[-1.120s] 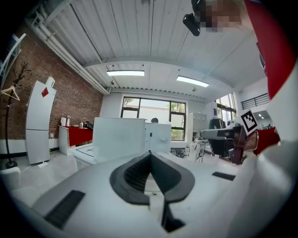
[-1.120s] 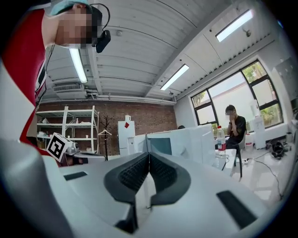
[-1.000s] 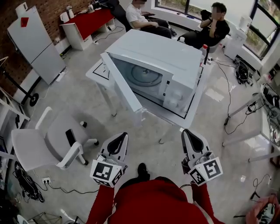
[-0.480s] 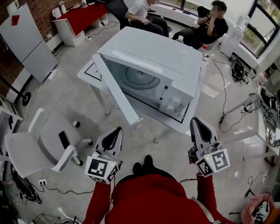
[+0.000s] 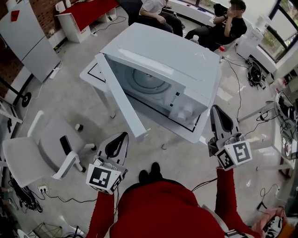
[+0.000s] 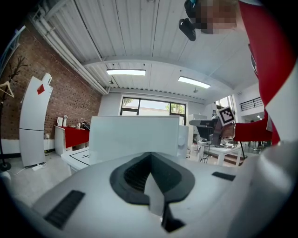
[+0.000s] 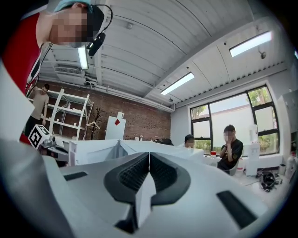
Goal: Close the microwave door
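A white microwave stands on a white table, and its door hangs wide open toward the front left. My left gripper is low, just in front of and below the door's free end, shut with nothing in it. In the left gripper view the door's outer face fills the middle beyond the left gripper. My right gripper is shut and empty by the table's front right corner, next to the microwave's knobs. The right gripper view shows the right gripper with the microwave behind it.
A white office chair stands at the left, close to the door's swing. A white fridge and a red counter are at the back left. Two people sit behind the table. Cables and desks crowd the right.
I have come closer to the microwave. The right gripper has risen and moved forward to the table's front right corner. The left gripper has stayed low below the door.
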The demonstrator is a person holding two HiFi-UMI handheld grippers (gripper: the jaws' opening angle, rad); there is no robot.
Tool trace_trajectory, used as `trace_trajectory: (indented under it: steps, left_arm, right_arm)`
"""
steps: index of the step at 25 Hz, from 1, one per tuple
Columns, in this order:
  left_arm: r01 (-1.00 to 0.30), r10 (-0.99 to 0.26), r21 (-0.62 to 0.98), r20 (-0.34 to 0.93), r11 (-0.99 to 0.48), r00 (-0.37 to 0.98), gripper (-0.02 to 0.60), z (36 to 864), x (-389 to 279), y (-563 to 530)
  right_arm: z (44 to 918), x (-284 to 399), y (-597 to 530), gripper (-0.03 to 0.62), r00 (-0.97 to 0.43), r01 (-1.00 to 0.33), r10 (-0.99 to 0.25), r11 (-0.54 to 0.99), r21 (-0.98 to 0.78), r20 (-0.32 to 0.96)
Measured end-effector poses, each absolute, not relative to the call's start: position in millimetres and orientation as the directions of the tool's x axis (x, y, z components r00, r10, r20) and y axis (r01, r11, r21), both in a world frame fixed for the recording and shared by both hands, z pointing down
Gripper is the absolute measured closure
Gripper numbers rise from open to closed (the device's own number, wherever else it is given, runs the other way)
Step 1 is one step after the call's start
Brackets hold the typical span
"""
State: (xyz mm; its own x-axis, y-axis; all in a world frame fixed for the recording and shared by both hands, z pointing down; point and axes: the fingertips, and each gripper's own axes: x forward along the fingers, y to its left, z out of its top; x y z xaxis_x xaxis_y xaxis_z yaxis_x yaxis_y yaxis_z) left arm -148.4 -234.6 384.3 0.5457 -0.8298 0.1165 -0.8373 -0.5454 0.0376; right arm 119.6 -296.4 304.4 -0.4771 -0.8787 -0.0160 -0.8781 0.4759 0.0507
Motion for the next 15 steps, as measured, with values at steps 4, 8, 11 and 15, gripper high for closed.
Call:
trace_trajectory:
  steps: [4, 8, 11, 15]
  left_arm:
    - [-0.836, -0.829, 0.038, 0.119, -0.547, 0.547, 0.574, 382.2, -144.0, -235.3]
    - [-0.831, -0.823, 0.043, 0.125, -0.554, 0.555, 0.574, 383.3, -136.3, -235.1]
    - [-0.83, -0.821, 0.043, 0.122, -0.557, 0.557, 0.574, 383.0, -133.0, -236.1]
    - [-0.822, -0.814, 0.03, 0.119, -0.569, 0.568, 0.574, 381.6, -125.2, -240.9]
  right_arm:
    - [295.2, 119.6, -320.2, 0.582, -0.501, -0.865, -0.865, 0.498, 0.063, -0.033]
    - [295.0, 114.4, -330.6, 0.581, -0.526, -0.849, -0.85, 0.523, 0.068, -0.032]
    - [295.6, 112.8, -330.5, 0.58, -0.535, -0.844, -0.844, 0.532, 0.066, -0.034]
    - [295.4, 117.7, -332.2, 0.581, -0.532, -0.846, -0.846, 0.53, 0.059, -0.034]
